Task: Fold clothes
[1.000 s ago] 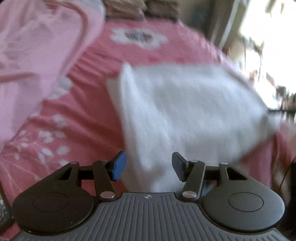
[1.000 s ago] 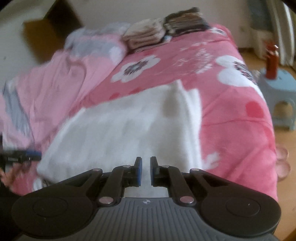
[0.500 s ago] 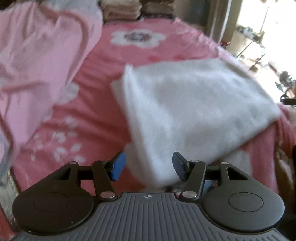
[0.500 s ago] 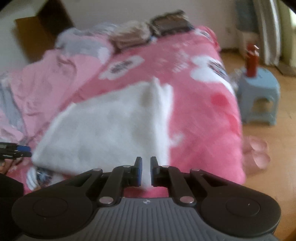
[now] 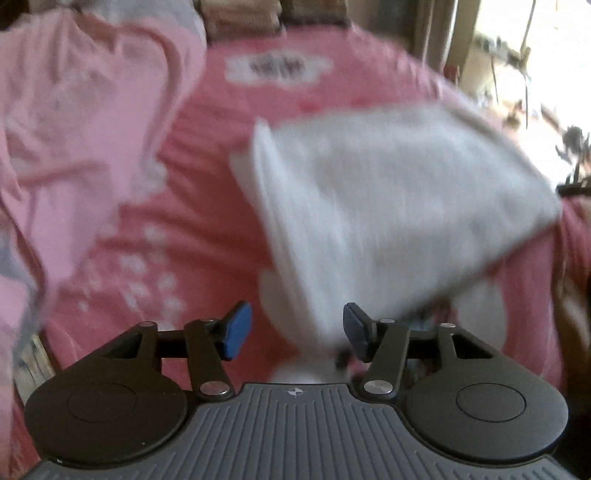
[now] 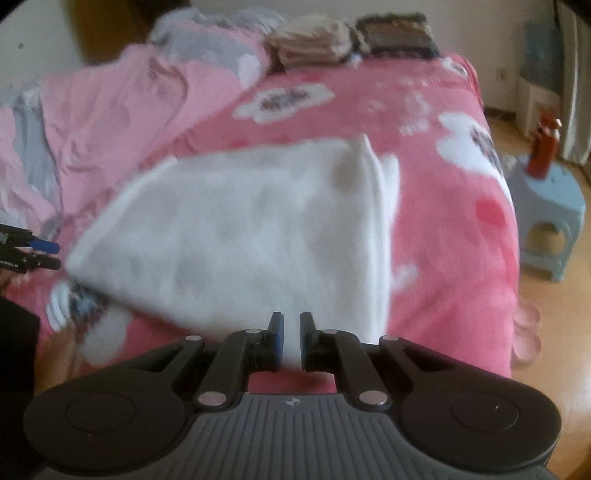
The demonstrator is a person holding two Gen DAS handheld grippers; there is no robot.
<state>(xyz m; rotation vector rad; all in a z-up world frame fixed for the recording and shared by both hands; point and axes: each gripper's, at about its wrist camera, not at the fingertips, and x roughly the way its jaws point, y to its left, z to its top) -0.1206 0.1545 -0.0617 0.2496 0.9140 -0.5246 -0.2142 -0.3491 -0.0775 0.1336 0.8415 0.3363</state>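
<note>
White garment [image 6: 251, 236] lies folded mid-frame on the pink bed [image 6: 458, 229]. Left claw [image 5: 297, 330] half open, empty; right claw [image 6: 288, 341] nearly closed, empty. Likely released to regrasp.

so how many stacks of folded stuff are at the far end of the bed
2, side by side at the far edge of the pink bed: a beige stack on the left, a dark stack to its right. More could be hidden behind the crumpled pink quilt.
</note>
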